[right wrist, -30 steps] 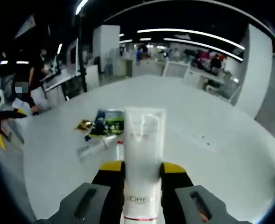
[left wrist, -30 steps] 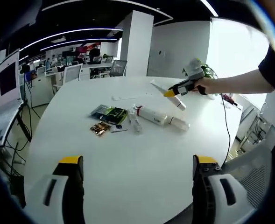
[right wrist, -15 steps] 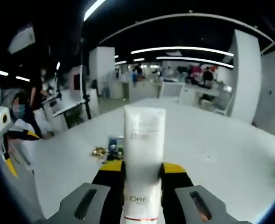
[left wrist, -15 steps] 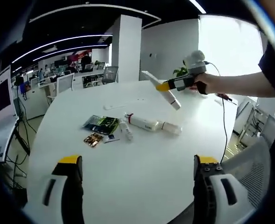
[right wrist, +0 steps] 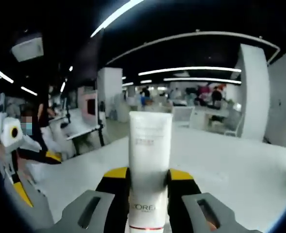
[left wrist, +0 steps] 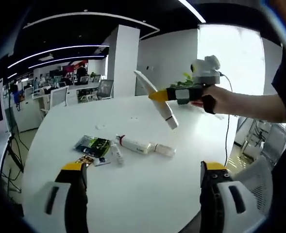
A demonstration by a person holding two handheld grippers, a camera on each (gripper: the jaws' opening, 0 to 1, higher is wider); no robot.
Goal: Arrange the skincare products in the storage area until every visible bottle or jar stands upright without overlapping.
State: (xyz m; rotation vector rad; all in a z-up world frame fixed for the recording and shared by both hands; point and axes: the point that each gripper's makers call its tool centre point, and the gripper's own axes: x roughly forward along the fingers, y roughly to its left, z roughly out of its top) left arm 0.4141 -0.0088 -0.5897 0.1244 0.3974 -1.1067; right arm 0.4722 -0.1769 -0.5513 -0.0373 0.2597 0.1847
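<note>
Transport is the step in hand: the right gripper (right wrist: 146,180) clenches a white tube (right wrist: 149,165) mid-frame above the surface (left wrist: 147,170), the left gripper (left wrist: 140,177) stands released, and setting it upright likely comes next.

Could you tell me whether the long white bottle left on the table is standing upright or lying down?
Lying down: the long white bottle rests on its side on the white table, end to end with a smaller white tube.

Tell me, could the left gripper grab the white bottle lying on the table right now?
Probably yes. The left gripper is open and holds nothing, and bare table lies between it and the white bottle. The right gripper, clamped on a white tube, is up in the air.
</note>
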